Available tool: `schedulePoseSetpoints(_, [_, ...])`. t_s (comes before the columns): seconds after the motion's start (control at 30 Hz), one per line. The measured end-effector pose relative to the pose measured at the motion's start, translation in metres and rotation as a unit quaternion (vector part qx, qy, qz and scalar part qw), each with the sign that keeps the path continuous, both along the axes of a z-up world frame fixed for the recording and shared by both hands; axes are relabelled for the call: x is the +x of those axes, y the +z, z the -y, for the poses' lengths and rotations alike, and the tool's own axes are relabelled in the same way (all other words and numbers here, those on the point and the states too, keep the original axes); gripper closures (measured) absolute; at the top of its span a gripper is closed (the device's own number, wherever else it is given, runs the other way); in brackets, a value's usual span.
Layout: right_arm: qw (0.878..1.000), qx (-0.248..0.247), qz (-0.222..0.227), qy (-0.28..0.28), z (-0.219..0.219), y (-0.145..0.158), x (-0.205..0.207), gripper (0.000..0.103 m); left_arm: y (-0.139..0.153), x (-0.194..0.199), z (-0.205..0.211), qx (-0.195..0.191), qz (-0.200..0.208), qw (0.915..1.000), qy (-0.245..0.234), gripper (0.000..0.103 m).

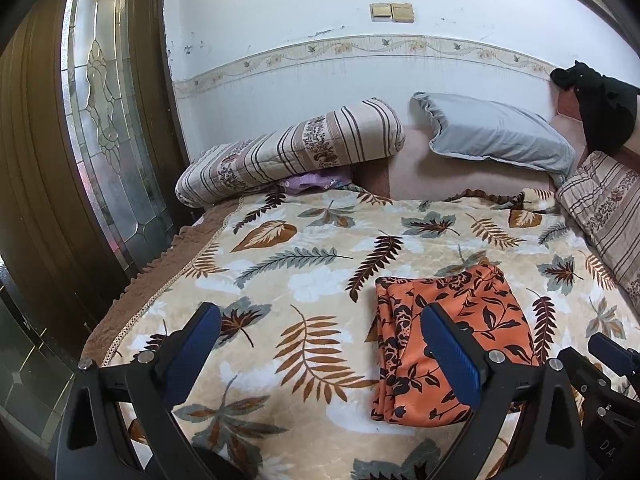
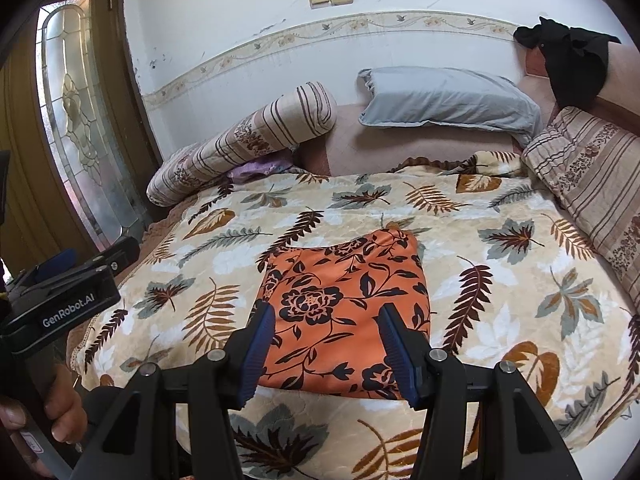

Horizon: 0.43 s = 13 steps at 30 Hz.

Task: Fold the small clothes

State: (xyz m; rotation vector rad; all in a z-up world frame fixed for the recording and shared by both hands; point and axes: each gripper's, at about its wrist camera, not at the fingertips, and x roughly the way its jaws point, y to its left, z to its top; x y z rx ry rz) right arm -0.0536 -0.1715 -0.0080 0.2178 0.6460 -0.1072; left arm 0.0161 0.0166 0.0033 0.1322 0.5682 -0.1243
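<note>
An orange garment with a black flower print [image 1: 452, 344] lies folded into a compact rectangle on the leaf-patterned bedspread [image 1: 312, 264]. It also shows in the right wrist view [image 2: 344, 308]. My left gripper [image 1: 320, 320] is open and empty, above the bedspread to the left of the garment; its right finger overlaps the garment's left part. My right gripper [image 2: 326, 320] is open and empty, just above the garment's near half. The left gripper's body [image 2: 64, 300] shows at the left edge of the right wrist view, held by a hand.
A striped rolled quilt [image 1: 292, 152] and a grey pillow [image 1: 500, 136] lie at the head of the bed. A striped cushion [image 2: 592, 184] lies along the right side. Black clothing [image 2: 572, 60] hangs on the headboard. A glass-panelled door [image 1: 104, 128] stands at the left.
</note>
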Motion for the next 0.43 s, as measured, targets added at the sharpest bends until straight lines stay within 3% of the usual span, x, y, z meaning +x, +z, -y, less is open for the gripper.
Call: schedulePoseSetpoints(0.43, [1.0, -0.021, 0.003, 0.016, -0.002, -0.002, 0.024, 0.045, -0.012, 0.016, 0.001, -0.006, -0.011, 0.9999, -0.002, 0.003])
